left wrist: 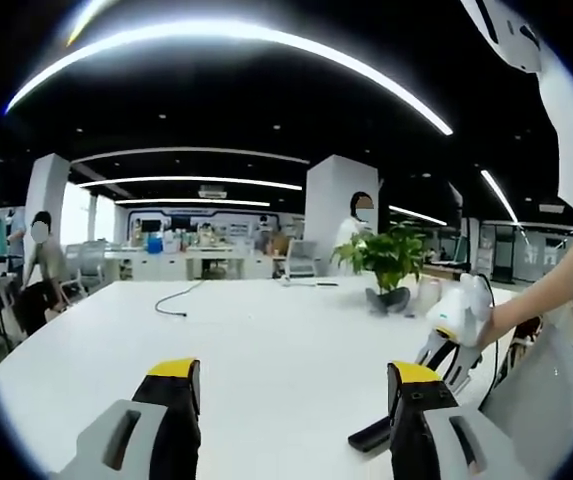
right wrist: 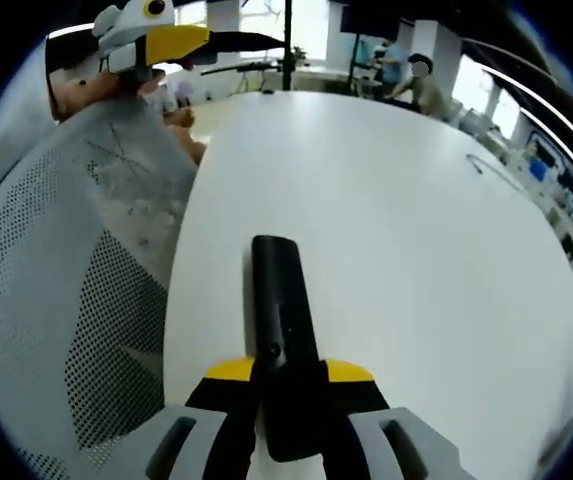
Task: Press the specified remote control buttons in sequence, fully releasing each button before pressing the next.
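A black remote control (right wrist: 279,300) lies lengthwise on the white table (right wrist: 416,250) near its edge. In the right gripper view my right gripper (right wrist: 291,372) is shut on the remote's near end, its yellow-tipped jaws against both sides. From the left gripper view, the remote's end (left wrist: 370,437) pokes out low on the right, with the right gripper (left wrist: 438,356) and the hand holding it above. My left gripper (left wrist: 292,375) hovers over the table, jaws wide open with nothing between them. It also appears as the left gripper (right wrist: 181,42) at the top left of the right gripper view.
A grey mesh chair back (right wrist: 66,300) stands close against the table edge beside the remote. A potted plant (left wrist: 386,258) and a loose dark cable (left wrist: 176,298) sit farther along the table (left wrist: 266,330). People and desks are in the background.
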